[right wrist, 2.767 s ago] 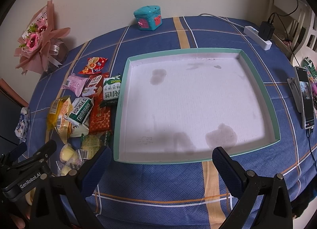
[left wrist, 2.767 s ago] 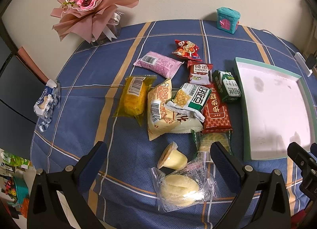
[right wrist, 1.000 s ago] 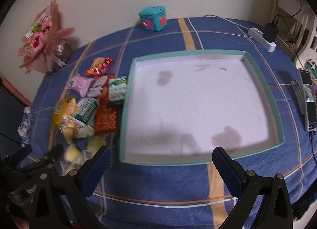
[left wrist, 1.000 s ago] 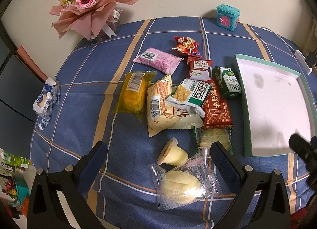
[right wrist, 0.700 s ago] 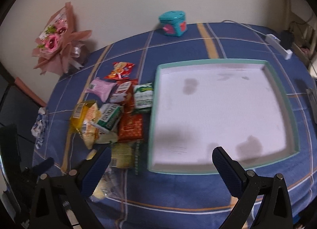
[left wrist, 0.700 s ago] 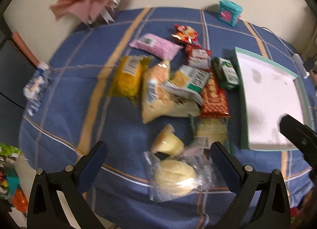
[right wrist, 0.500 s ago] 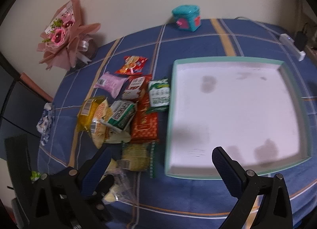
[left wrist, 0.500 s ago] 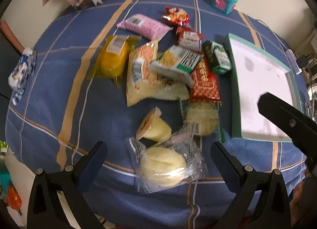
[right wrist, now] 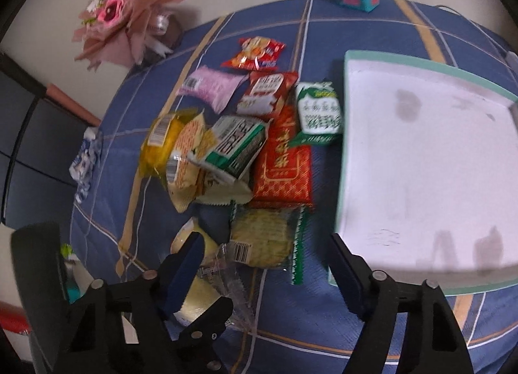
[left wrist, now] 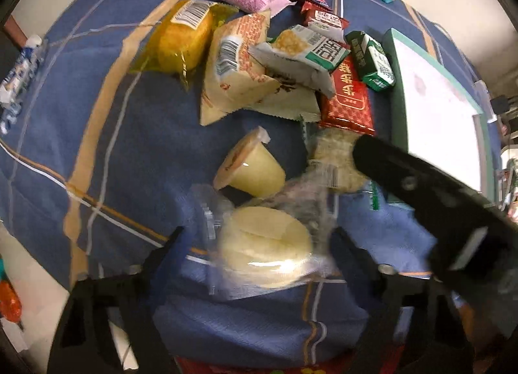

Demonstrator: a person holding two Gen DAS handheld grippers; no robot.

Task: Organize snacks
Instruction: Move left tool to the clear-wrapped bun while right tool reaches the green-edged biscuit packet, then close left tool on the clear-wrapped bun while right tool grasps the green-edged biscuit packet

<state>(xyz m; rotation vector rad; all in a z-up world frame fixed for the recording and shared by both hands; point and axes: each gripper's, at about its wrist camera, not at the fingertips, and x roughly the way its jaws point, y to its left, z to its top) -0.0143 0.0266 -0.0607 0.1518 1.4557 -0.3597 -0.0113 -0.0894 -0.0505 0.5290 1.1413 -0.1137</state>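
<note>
Left wrist view: a pale round cake in a clear wrapper (left wrist: 264, 246) lies low in the middle, between the left tongs (left wrist: 259, 241), whose jaws have just been closing (the blur hides any touch). A jelly cup (left wrist: 251, 163) sits just above it. Right tongs (right wrist: 265, 260), also closing, hang half open over a cracker pack (right wrist: 262, 238). Beside the snacks lies a green tray (right wrist: 343, 160) on the blue desk (right wrist: 323, 27).

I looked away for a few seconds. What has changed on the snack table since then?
Both grippers came down toward the snacks, their jaws just closing. The left gripper now straddles the clear-wrapped bun; the right gripper has swung left over the cracker pack. Nothing is lifted, and the tray holds nothing.
</note>
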